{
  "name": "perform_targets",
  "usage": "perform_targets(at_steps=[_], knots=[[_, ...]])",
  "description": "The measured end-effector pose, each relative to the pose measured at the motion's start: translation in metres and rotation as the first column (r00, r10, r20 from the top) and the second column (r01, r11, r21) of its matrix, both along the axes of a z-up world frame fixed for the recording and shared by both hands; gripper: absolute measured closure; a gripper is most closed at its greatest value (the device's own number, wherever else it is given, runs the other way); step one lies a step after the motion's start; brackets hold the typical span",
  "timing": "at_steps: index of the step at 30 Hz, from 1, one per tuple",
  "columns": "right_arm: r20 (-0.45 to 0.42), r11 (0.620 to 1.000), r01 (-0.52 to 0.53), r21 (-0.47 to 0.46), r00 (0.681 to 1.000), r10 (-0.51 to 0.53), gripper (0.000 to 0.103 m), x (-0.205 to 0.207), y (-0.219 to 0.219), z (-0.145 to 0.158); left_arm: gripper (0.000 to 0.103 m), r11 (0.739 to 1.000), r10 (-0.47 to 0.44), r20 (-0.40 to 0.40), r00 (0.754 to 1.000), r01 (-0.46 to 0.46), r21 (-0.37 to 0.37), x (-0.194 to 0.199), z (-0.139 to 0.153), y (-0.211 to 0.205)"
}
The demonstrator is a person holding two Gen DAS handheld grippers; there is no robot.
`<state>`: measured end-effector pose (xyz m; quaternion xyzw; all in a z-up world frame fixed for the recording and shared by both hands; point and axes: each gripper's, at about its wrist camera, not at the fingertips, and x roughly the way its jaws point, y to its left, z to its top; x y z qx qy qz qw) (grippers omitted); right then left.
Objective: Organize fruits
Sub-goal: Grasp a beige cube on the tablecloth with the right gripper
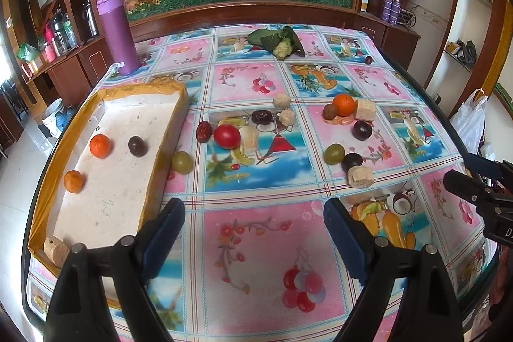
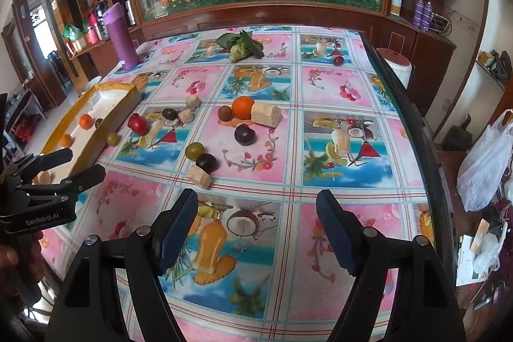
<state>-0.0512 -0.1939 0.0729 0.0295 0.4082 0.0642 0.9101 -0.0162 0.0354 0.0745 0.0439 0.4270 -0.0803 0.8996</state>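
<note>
A shallow tray [image 1: 173, 114] with yellow-taped walls lies at the table's left; two oranges [image 1: 100, 145] and a dark plum [image 1: 138, 145] rest in it. On the patterned tablecloth lie a red tomato [image 1: 227, 136], a green fruit [image 1: 181, 162], an orange [image 1: 344, 104], dark plums [image 1: 362, 130] and beige chunks [image 1: 360, 177]. My left gripper [image 1: 253, 213] hovers open over bare cloth near the tray's corner, nothing between its fingers. My right gripper [image 2: 256, 207] stands open too, short of a green fruit [image 2: 194, 150] and a plum [image 2: 206, 163].
A purple flask [image 1: 118, 32] stands at the back left, a leafy cauliflower [image 1: 282, 45] at the back centre. The table's right edge [image 2: 413, 130] drops toward a white plastic bag [image 2: 487, 162]. A corky chunk [image 1: 56, 249] sits in the tray's near corner.
</note>
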Motion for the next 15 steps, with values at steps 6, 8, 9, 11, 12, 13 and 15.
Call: perform_targets(at_steps=[6, 8, 9, 11, 12, 13, 15], knots=[[-0.056, 0.995, -0.092, 0.024, 0.994, 0.093, 0.027, 0.025, 0.025, -0.023, 0.013, 0.999, 0.020, -0.016, 1.000, -0.020, 0.026, -0.004, -0.006, 0.013], [-0.076, 0.993, -0.115, 0.033, 0.990, 0.117, 0.027, 0.035, 0.034, -0.034, 0.013, 0.999, 0.032, -0.033, 0.999, -0.032, 0.023, -0.005, -0.010, 0.020], [-0.088, 0.992, -0.121, 0.028, 0.989, 0.123, 0.027, 0.041, 0.038, -0.039, 0.013, 0.999, 0.038, -0.043, 0.998, -0.037, 0.021, -0.006, -0.012, 0.024], [-0.110, 0.991, -0.133, 0.027, 0.985, 0.135, 0.027, 0.049, 0.045, -0.048, 0.013, 0.999, 0.051, -0.056, 0.997, -0.050, 0.020, -0.007, -0.016, 0.030], [-0.117, 0.990, -0.138, 0.026, 0.983, 0.140, 0.027, 0.053, 0.048, -0.052, 0.013, 0.998, 0.056, -0.062, 0.997, -0.054, 0.020, -0.007, -0.017, 0.033], [-0.118, 0.989, -0.145, 0.030, 0.982, 0.148, 0.027, 0.055, 0.051, -0.055, 0.013, 0.998, 0.060, -0.067, 0.996, -0.058, 0.020, -0.008, -0.019, 0.036], [-0.120, 0.986, -0.160, 0.040, 0.979, 0.164, 0.027, 0.059, 0.055, -0.059, 0.013, 0.998, 0.064, -0.080, 0.995, -0.063, 0.015, -0.007, -0.022, 0.039]])
